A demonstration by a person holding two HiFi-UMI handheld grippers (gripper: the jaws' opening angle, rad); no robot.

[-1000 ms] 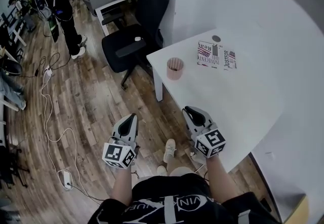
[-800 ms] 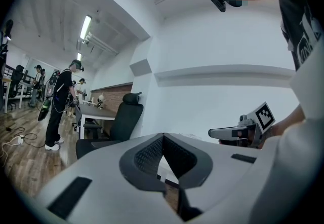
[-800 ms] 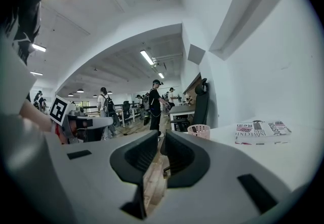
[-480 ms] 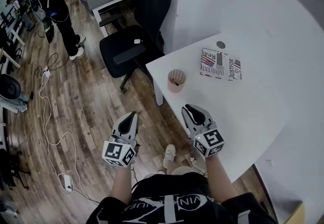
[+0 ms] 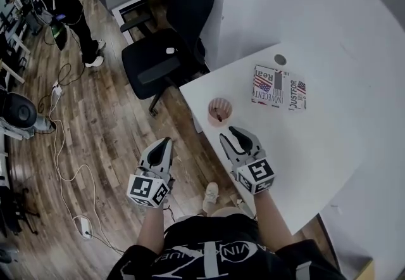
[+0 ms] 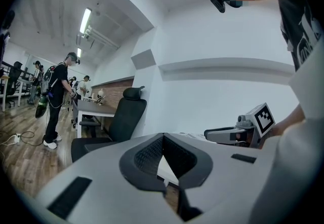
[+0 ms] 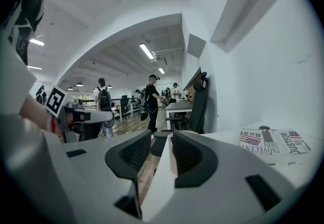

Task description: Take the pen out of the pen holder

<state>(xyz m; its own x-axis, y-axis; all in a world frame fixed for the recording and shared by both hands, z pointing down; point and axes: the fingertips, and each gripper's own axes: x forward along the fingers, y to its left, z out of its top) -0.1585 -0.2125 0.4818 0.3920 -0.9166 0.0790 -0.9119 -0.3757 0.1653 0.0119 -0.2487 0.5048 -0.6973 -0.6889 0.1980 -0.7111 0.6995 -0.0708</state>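
By the left edge of the table [image 5: 316, 146], the pen [image 5: 219, 118] sits in the pink pen holder [image 5: 219, 108]. The right gripper [image 5: 234, 139] has moved closer to it, jaws apart and empty, likely going for the pen. The left gripper [image 5: 163, 146] hangs off the table, jaws together.

White tabletop [image 5: 316, 146] fills centre-right of head view, left corner nr frame centre. Pink pen holder [image 5: 219, 110] stands upright on it, close to lower-left edge. Printed magazine [image 5: 279, 87] lies flat further up & right, apart from holder. Small grey round disc [image 5: 280, 59] sits just above magazine, nr the wall [image 5: 266, 0].
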